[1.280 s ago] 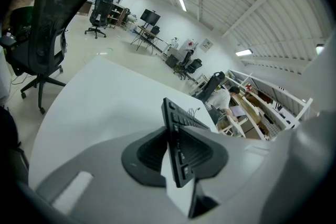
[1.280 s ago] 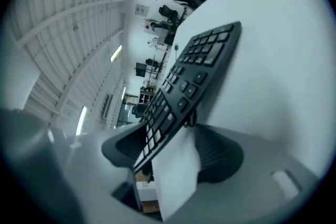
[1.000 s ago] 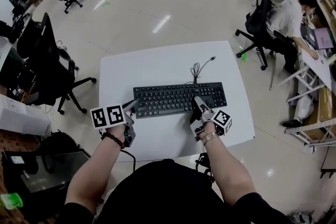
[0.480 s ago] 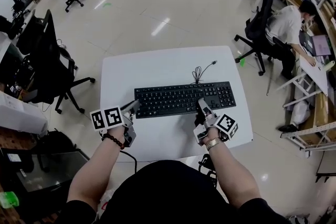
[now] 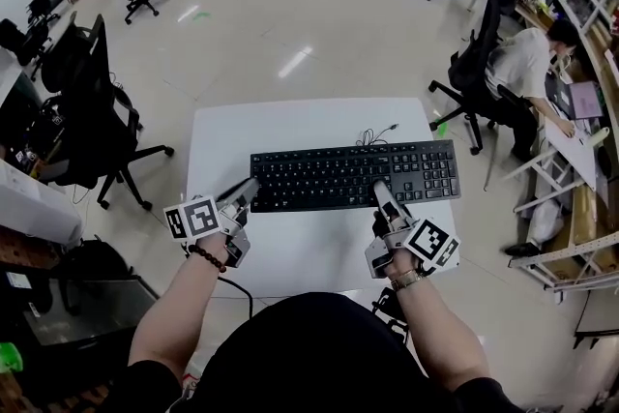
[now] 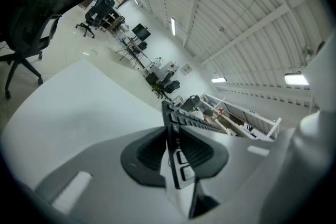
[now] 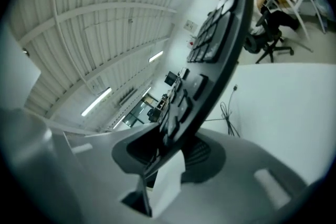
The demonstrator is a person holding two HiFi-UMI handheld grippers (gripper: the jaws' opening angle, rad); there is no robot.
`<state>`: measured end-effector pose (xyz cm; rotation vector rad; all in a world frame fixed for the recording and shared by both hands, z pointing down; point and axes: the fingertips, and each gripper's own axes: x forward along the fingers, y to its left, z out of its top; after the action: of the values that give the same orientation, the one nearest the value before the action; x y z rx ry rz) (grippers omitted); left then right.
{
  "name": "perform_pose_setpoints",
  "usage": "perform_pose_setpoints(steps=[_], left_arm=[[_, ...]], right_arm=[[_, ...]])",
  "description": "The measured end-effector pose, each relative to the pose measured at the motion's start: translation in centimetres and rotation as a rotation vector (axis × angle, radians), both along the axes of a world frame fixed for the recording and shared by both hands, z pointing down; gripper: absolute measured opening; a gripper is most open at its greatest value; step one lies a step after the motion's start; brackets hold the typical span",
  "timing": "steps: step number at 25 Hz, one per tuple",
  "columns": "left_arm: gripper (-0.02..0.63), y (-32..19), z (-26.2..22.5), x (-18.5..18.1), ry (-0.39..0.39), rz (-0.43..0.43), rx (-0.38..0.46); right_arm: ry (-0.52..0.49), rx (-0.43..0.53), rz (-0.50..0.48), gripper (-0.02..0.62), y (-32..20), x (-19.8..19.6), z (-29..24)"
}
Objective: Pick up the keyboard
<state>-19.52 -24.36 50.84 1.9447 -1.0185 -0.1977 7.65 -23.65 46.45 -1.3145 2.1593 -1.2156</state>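
Observation:
A black keyboard (image 5: 353, 176) hangs above the white table (image 5: 290, 126), with a gripper at each part of its near edge. My left gripper (image 5: 247, 193) is shut on its left end. In the left gripper view the keyboard's edge (image 6: 169, 118) stands between the dark pads of that gripper (image 6: 173, 152). My right gripper (image 5: 384, 198) is shut on the near edge right of the middle. The right gripper view shows the keyboard (image 7: 210, 44) tilted steeply in the jaws of this gripper (image 7: 170, 152). Its cable (image 5: 372, 135) trails down behind it onto the table.
A black office chair (image 5: 97, 102) stands left of the table. At the right a person (image 5: 527, 39) sits on another chair at a long desk. More chairs stand on the pale floor (image 5: 290, 24) beyond the table.
The keyboard has come up off the table, looking larger and shifted right in the head view. Both grippers rose with it, the right one much more, and that one has rolled.

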Motion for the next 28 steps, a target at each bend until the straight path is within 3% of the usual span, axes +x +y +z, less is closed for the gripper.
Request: perform_pose_setpoints(steps=[8, 28], left_arm=[[0.089, 0.3, -1.5, 0.2, 0.012, 0.002, 0.053], [0.089, 0.5, -2.0, 0.0, 0.007, -0.012, 0.068]], right_arm=[[0.076, 0.09, -0.018, 0.121, 0.8, -0.3, -3.2], [0.09, 0.117, -0.038, 0.121, 0.7, -0.6, -3.9]])
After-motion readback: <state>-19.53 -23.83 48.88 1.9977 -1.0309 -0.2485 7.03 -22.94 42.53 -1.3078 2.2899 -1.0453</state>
